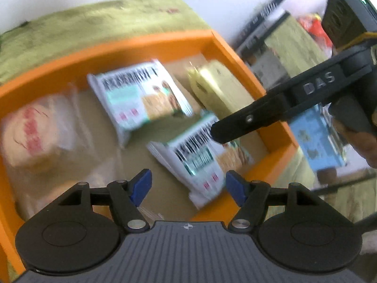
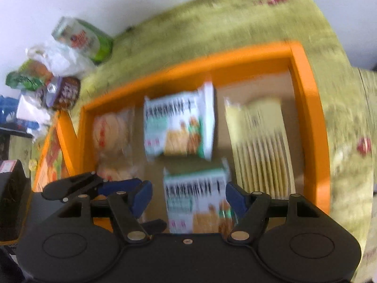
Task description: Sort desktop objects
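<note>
**Here: two grippers over an orange tray of snack packets**

Presently both tools tilt steeply downward over the tray (image 2: 311,108), which sits on a green cloth (image 2: 235,21).

- **Left gripper** (image 1: 188,186): blue pads parted to a moderate gap, nothing between them, nothing gripped. In the right wrist view its black fingers (image 2: 77,184) reach in from the left, low over the tray's near-left part.
- **Right gripper** (image 2: 188,195): blue pads parted to a similar gap. The near packet shows in the gap below and beyond the pads; no pad is seen pressing on it. From the left wrist view its black finger (image 1: 247,120) slants in from the right, tip pointing down-left over the near packet, with a hand (image 1: 360,139) on the handle behind.
- **Near biscuit packet** (image 2: 198,198): white and teal, lying flat directly ahead of the right gripper, long axis running away from the tool.
- **Far biscuit packet** (image 2: 179,125): same print, lying flat just beyond the near one, slightly left; whether the two touch cannot be told through the blur.
- **Yellow packet** (image 2: 261,146): right of both, flat along the tray's right wall, long axis running away from the tool.
- **Round cakes in clear wrap** (image 2: 110,132): ahead-left, at the tray's left side.
- **Loose pile of bags and boxes** (image 2: 59,66): outside the tray, far left, on the cloth.
</note>
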A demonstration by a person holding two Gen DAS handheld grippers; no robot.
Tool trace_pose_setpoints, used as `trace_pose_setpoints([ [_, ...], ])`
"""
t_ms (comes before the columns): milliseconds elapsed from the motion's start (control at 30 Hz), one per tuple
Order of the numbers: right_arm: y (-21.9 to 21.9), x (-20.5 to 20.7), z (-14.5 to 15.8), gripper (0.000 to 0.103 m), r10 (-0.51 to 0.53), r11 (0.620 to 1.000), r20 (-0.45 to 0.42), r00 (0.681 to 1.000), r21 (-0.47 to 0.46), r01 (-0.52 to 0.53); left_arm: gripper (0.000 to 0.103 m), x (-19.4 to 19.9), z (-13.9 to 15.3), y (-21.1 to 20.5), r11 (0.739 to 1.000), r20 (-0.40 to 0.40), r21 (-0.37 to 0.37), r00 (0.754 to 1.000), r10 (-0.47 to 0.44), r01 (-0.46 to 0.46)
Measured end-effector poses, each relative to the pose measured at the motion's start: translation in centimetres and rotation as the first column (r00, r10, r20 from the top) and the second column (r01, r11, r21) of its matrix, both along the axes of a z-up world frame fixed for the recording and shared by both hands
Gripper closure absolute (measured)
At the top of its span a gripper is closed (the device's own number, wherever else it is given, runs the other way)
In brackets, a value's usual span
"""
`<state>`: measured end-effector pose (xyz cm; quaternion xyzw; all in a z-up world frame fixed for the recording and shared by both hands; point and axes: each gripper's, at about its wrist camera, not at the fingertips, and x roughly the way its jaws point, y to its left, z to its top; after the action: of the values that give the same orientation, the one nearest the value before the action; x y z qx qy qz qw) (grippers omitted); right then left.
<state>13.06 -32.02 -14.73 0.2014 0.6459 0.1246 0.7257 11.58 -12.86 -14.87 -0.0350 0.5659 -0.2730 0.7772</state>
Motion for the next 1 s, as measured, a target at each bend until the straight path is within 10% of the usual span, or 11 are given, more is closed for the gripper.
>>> trace_pose_setpoints([
  [1000,3.7,0.4,-3.2,0.035,0.062,0.997,-0.028,0.998,-0.037,-0.063,0.033,-1.0,-2.1,-1.1,1.000,-0.052,0.031,0.999,0.002,-0.001],
])
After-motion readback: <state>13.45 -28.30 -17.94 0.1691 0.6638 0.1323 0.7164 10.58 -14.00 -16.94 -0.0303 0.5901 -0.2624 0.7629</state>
